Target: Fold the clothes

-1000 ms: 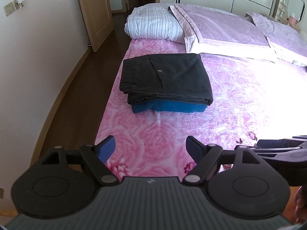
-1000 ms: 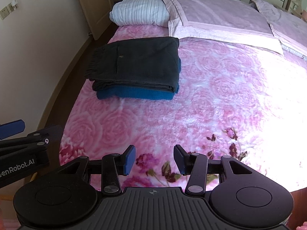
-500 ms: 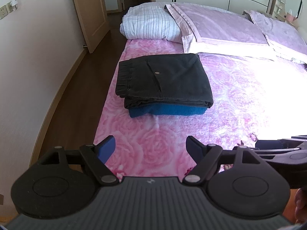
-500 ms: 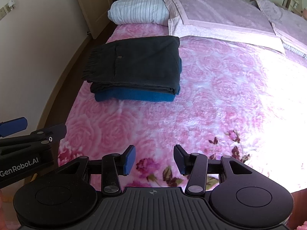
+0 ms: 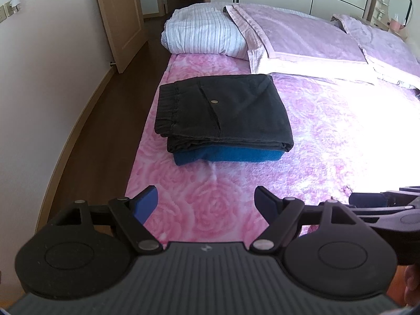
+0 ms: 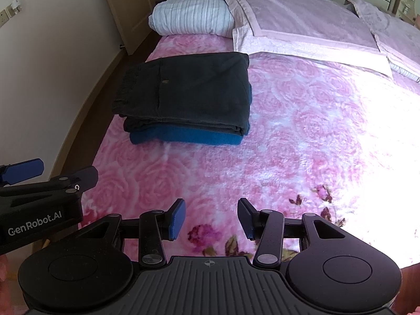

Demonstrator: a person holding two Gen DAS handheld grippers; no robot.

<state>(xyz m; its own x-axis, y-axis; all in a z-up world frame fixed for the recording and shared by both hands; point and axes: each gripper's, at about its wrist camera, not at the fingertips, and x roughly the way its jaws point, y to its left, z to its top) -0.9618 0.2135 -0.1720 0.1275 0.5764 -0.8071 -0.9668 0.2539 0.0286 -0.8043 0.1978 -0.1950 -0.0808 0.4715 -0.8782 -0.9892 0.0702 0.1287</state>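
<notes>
Step in hand: both garments appear already folded and stacked; the folding looks complete or between items, with nothing held.
Left gripper (image 5: 206, 202): jaws spread wide, empty, hovering over the near edge of the bed, well short of the stack.
Right gripper (image 6: 211, 219): jaws parted, empty, just beside the left one and likewise clear of the clothes.
Black trousers (image 5: 223, 113): folded to a flat rectangle on top of the stack; matte woven cloth, gathered elastic waistband at the left edge, one small metal button.
Blue garment (image 5: 228, 155): folded beneath the trousers, its fuzzy, thicker edge showing along the near side.
Bedspread (image 5: 210, 210): plush pink rose-patterned fabric; the stack lies near its left edge, short of the striped pillow (image 5: 204, 35).
Next move: probably fetching another garment, none being in view, or squaring the stack; either calls for a low, level approach.
</notes>
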